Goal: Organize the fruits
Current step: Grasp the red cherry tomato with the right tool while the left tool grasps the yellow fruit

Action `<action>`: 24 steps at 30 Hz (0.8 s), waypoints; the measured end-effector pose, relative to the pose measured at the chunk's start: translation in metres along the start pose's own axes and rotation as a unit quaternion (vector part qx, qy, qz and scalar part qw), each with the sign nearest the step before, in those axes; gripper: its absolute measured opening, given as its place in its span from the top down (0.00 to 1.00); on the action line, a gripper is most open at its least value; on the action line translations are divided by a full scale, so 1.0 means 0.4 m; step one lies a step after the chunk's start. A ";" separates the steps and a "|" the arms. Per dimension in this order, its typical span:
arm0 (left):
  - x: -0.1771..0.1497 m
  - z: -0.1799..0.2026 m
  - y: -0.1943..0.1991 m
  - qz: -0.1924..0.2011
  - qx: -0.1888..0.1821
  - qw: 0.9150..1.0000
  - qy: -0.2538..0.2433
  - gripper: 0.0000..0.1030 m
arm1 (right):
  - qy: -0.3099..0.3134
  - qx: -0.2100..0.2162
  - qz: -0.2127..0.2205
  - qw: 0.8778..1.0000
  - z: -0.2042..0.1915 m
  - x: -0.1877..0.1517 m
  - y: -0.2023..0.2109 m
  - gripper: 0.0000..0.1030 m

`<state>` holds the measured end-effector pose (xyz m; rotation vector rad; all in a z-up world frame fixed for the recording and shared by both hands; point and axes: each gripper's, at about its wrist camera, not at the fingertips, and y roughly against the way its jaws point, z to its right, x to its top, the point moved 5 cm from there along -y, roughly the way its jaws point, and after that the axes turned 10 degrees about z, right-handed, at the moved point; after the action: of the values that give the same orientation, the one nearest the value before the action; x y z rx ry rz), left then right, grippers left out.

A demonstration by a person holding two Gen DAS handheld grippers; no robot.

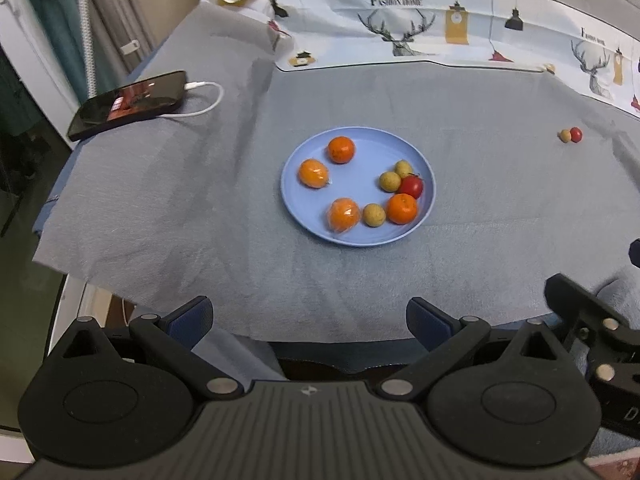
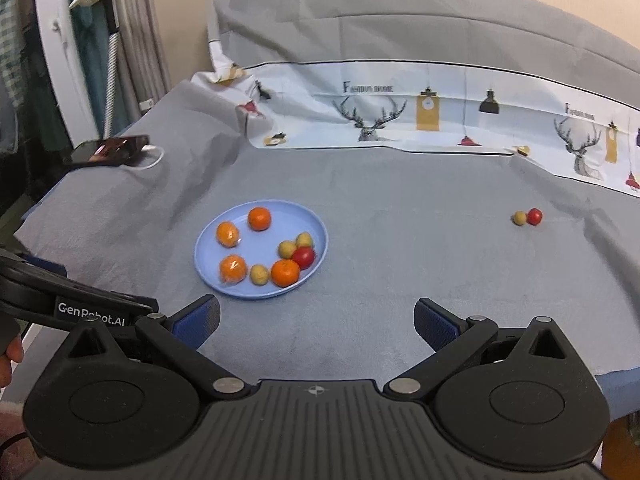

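Observation:
A blue plate (image 1: 304, 208) (image 2: 208, 248) sits on the grey cloth, holding several oranges (image 1: 341, 149) (image 2: 259, 218), three tan longans (image 1: 373, 215) (image 2: 259, 274) and a red cherry tomato (image 1: 411, 186) (image 2: 304, 257). A loose longan (image 1: 565, 135) (image 2: 519, 217) and a loose cherry tomato (image 1: 576, 134) (image 2: 534, 216) lie touching, far right of the plate. My left gripper (image 1: 310, 320) is open and empty at the table's near edge. My right gripper (image 2: 316, 320) is open and empty, near the plate's right front.
A black phone (image 1: 128, 104) (image 2: 108, 150) with a white charging cable (image 1: 204, 100) lies at the far left. A deer-print cloth (image 1: 420, 28) (image 2: 400, 116) lies along the back. The other gripper shows at the right edge (image 1: 592, 332) and at the left edge (image 2: 60, 296).

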<state>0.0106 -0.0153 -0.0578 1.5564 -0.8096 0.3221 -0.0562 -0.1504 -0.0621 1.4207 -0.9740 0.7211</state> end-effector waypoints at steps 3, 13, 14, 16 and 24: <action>0.021 0.024 -0.002 0.010 -0.002 1.000 -0.004 0.00 | -0.023 -0.025 0.003 0.999 0.048 -0.004 -0.003 0.01; 0.072 0.170 -0.089 -0.008 -0.025 0.997 -0.076 0.00 | -0.111 -0.205 0.031 0.972 0.384 -0.047 -0.127 0.01; 0.082 0.195 -0.103 -0.010 -0.025 0.996 -0.089 0.00 | -0.112 -0.225 0.030 0.968 0.427 -0.054 -0.152 0.01; 0.104 0.238 -0.130 -0.018 -0.024 0.994 -0.107 0.00 | -0.114 -0.264 0.035 0.957 0.530 -0.062 -0.215 0.01; 0.184 0.341 -0.234 -0.056 -0.004 0.991 -0.121 0.00 | -0.163 -0.341 0.006 0.926 0.889 -0.074 -0.530 0.01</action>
<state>0.0898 -0.1711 -0.1051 1.6462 -0.9053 0.0478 0.0749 -0.5098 -0.2227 0.9205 -1.3311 0.1088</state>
